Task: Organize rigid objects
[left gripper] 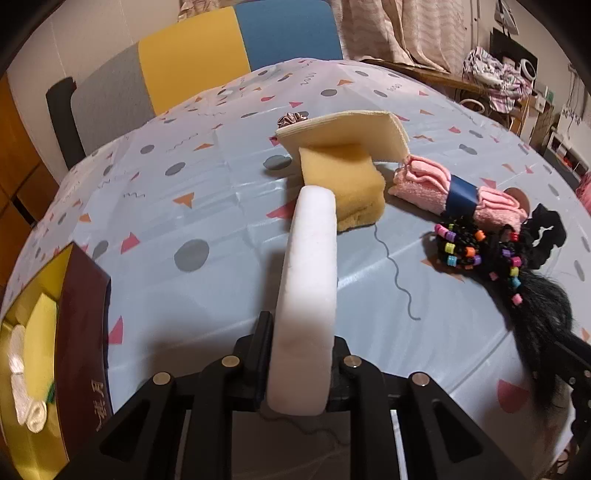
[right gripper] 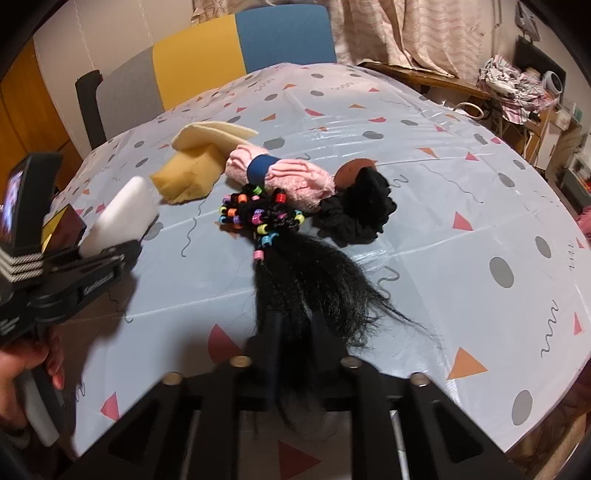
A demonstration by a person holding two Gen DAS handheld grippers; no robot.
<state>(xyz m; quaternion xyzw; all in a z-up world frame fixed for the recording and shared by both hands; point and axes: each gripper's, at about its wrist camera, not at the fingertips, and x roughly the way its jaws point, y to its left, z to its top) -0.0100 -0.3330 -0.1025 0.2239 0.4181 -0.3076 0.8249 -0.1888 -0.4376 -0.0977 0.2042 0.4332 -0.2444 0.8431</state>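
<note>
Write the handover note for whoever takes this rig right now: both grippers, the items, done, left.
Left gripper: shut on white foam block.
Right gripper: jaws around the tail of the black beaded hairpiece; grip unclear.
Dark red box with yellow lining, at left, already holds yellow and white items.
Still on the patterned tablecloth: yellow sponge, cream cloth, rolled pink towel, black scrunchie.

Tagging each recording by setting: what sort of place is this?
Most likely a lived-in home room: a table under a patterned tablecloth, curtains behind it, and a heap of laundry on a side surface.
</note>
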